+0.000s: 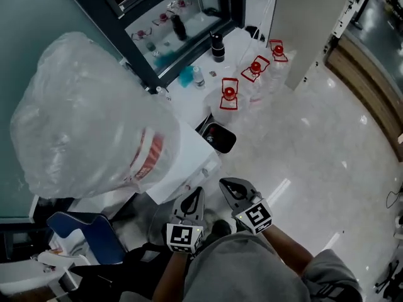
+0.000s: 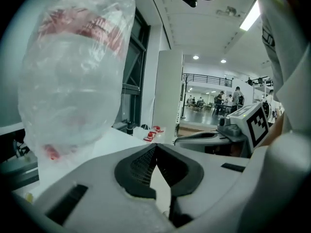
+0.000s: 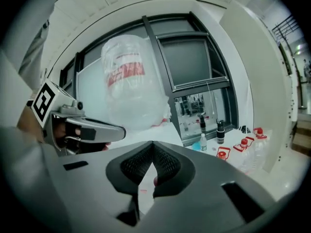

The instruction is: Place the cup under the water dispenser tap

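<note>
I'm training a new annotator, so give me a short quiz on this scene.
1. True or false: the right gripper holds a cup.
2. How many red-capped bottles does the head view show? A two, B three, C five.
3. Fill in: the big jug is wrapped in clear ____.
Key: 1 false, its jaws are shut on nothing; 2 B; 3 plastic.

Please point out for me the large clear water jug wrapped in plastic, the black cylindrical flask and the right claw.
Large clear water jug wrapped in plastic (image 1: 82, 112): head view, middle of its body.
Black cylindrical flask (image 1: 218, 46): head view, its side.
Right claw (image 3: 152, 148): right gripper view, between its shut fingertips.
</note>
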{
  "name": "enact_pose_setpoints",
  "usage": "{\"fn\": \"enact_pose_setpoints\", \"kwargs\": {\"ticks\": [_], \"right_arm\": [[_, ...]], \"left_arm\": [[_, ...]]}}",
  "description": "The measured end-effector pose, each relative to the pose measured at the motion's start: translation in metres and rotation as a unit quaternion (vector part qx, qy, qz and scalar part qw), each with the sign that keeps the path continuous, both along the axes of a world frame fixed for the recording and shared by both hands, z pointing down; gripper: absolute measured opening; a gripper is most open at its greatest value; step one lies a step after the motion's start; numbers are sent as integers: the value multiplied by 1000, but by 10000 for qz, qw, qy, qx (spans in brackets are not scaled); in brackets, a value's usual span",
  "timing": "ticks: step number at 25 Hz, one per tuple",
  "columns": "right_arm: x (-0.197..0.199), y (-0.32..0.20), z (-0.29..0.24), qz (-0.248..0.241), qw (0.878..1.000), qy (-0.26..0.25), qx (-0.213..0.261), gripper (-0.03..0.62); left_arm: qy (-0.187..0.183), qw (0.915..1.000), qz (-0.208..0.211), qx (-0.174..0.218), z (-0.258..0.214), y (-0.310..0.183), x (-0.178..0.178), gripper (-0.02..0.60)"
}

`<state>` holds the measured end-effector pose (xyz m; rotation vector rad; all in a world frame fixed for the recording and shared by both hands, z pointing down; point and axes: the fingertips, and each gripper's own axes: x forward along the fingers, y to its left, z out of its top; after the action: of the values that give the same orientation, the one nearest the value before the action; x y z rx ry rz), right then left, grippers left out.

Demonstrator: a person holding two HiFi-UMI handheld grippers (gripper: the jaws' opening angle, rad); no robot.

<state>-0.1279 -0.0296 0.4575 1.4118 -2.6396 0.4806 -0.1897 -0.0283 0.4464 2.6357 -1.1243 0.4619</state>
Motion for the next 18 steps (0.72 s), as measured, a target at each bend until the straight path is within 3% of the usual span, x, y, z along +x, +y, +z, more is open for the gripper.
{"fn": "enact_pose_setpoints", "kwargs": {"ticks": [9,18], "right_arm": [[8,-3,-89,231,9969,293,687,11],[-4,5,-120,194,9937,325,1057,10]], "left_arm": [[405,9949,221,897,-79,-7,14,11],[621,9910,345,1138,-104,-6,15,11]]}}
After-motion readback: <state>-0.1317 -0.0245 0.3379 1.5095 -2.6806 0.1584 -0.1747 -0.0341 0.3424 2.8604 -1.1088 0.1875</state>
